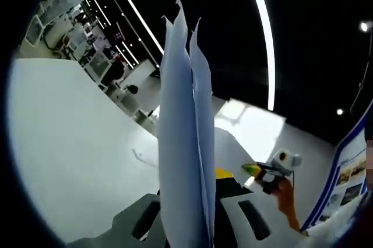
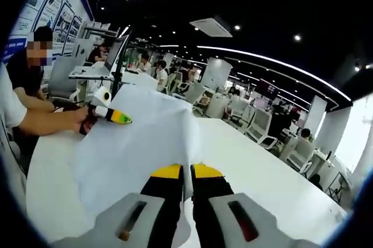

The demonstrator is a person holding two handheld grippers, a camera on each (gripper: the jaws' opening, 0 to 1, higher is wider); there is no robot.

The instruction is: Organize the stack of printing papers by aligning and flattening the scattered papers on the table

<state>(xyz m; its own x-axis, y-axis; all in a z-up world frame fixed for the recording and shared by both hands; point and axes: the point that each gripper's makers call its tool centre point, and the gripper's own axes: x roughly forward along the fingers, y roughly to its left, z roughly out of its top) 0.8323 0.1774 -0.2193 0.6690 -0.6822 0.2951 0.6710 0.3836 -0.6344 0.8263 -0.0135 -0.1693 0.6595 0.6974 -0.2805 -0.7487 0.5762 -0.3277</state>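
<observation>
A stack of white printing papers [image 1: 183, 120] stands on edge between my left gripper's [image 1: 198, 195] jaws, which are shut on it; the top edges fan apart unevenly. My right gripper [image 2: 186, 173], with its yellow-tipped jaws, is shut on a corner of the same papers [image 2: 137, 143], which spread away to the left above the white table [image 2: 256, 160]. In the right gripper view the left gripper [image 2: 113, 114] grips the sheets' far side. In the left gripper view the right gripper [image 1: 262, 172] is at the lower right. The white table [image 1: 70, 143] lies beneath.
A person's forearm [image 2: 49, 121] rests along the table's left edge, holding the left gripper. Office chairs and desks [image 2: 233, 105] with seated people stand beyond the table's far edge. Blue-framed poster boards [image 1: 349, 172] rise beside it.
</observation>
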